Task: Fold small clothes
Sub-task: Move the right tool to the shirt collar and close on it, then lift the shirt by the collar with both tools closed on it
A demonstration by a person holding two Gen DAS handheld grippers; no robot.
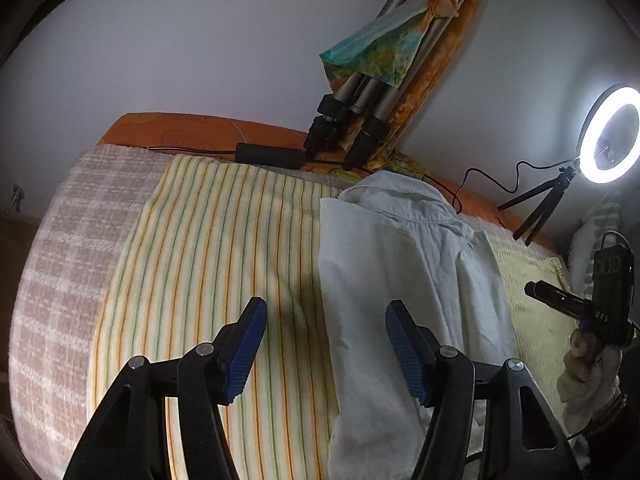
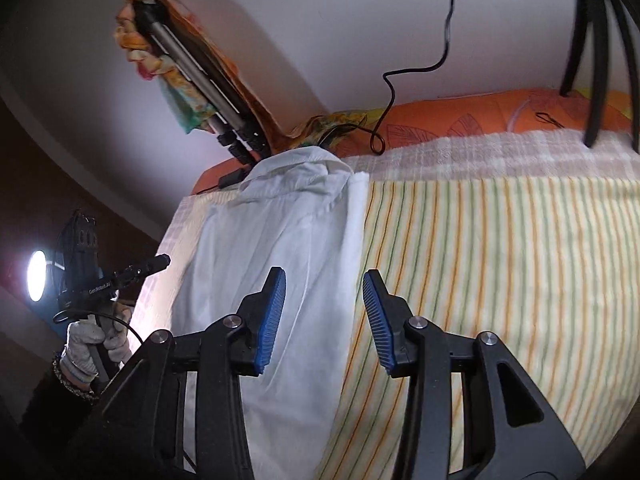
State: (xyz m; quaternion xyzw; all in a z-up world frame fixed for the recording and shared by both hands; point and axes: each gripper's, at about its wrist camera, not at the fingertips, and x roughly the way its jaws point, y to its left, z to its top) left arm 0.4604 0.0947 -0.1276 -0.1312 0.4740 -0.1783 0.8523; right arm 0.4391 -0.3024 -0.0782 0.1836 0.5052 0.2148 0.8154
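A pale white collared shirt lies lengthwise on a yellow striped cloth, collar toward the wall and sides folded in to a narrow strip. My left gripper hangs open above the shirt's left edge, blue pads apart with nothing pinched. In the right wrist view the shirt fills the left half, and my right gripper stands open over its right edge where it meets the striped cloth. A gloved hand holds the other gripper at the far left.
The bed carries a checked beige blanket and an orange sheet by the wall. A tripod wrapped in flowered fabric leans at the back beside a black box. A lit ring light on a small stand and its cable stand to the right.
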